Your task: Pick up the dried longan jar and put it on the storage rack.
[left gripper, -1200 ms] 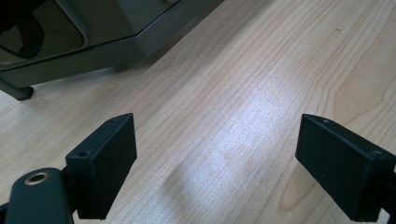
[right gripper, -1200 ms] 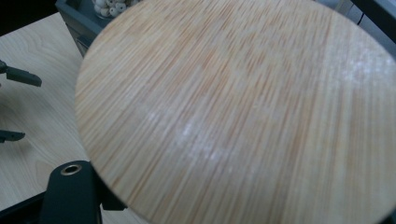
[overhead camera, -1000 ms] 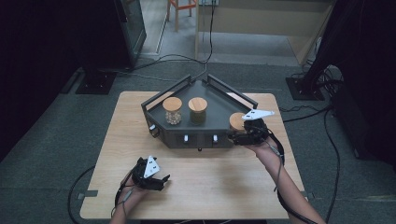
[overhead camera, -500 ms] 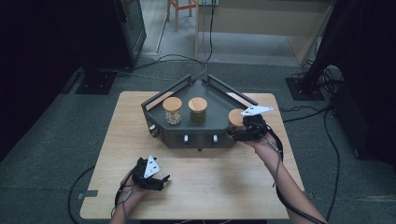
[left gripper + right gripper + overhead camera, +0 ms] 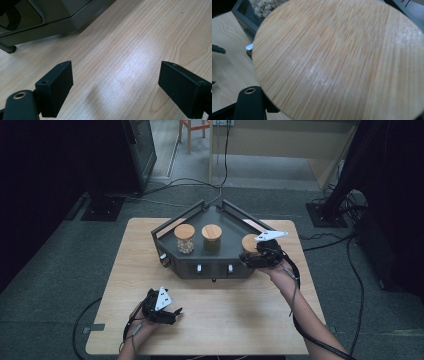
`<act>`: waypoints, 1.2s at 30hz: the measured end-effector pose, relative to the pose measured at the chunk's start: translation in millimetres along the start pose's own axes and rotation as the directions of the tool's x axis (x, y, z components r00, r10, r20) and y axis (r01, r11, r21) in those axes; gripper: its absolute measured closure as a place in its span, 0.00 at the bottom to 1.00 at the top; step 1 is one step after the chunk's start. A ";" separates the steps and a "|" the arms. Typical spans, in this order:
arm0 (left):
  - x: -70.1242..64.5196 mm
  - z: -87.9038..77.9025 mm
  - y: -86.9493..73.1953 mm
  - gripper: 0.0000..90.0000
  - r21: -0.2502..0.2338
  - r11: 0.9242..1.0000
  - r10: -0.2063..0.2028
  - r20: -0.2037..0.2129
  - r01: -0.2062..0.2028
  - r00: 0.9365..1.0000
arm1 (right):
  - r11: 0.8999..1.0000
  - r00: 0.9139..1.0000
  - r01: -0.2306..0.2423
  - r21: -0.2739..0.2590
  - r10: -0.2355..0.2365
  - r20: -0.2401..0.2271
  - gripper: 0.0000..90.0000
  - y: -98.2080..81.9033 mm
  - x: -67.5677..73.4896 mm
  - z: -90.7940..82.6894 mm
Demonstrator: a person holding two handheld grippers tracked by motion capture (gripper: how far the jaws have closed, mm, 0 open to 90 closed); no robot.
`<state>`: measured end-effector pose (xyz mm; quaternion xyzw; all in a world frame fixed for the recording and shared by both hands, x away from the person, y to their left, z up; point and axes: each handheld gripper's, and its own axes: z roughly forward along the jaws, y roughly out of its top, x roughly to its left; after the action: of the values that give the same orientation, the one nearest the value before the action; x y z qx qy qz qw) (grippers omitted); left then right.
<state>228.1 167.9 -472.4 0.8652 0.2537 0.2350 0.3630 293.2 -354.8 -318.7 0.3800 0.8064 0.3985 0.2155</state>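
Note:
A dark grey tray (image 5: 215,269) on the wooden table holds three glass jars with bamboo lids. My right gripper (image 5: 250,259) is shut on the right jar (image 5: 248,241) at the tray's right front corner. That jar's round bamboo lid (image 5: 337,60) sits close up in the right gripper view and hides the jaws. The left jar (image 5: 184,239) holds pale beads and the middle jar (image 5: 211,238) has dark contents. My left gripper (image 5: 174,314) rests low over the table's front left, open with only bare wood between its jaws (image 5: 116,72).
The tray's front wall carries small white knobs (image 5: 199,268), and its corner (image 5: 50,17) lies ahead of the left gripper. Bare table (image 5: 240,320) stretches between the tray and the front edge. Cables trail across the floor at the right and behind.
The right gripper and its jar have edged slightly to the left. The left gripper has kept still.

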 end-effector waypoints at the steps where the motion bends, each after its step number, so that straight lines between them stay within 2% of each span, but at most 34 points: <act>1: -0.1 0.0 0.2 0.14 0.001 1.000 0.002 -0.001 -0.002 1.000 | 1.000 1.000 0.000 -0.001 0.000 0.000 0.28 0.7 -1.0 0.2; 8: -3.0 1.0 2.4 0.14 0.015 1.000 0.021 -0.007 -0.021 1.000 | 1.000 1.000 -0.019 -0.005 0.019 0.002 0.28 4.6 -6.2 4.8; 17: -2.0 0.2 2.0 0.14 0.013 1.000 0.018 -0.007 -0.018 1.000 | 1.000 1.000 0.003 -0.005 -0.002 0.026 0.28 9.1 -4.7 13.0; 36: -2.1 0.3 2.1 0.14 0.012 1.000 0.022 -0.005 -0.022 1.000 | 1.000 1.000 -0.027 -0.007 0.027 0.016 0.28 15.9 -10.0 29.4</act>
<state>227.3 165.1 -471.4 0.8695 0.2465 0.2397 0.3546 325.5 -342.4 -322.7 0.3931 0.7981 0.4012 0.2179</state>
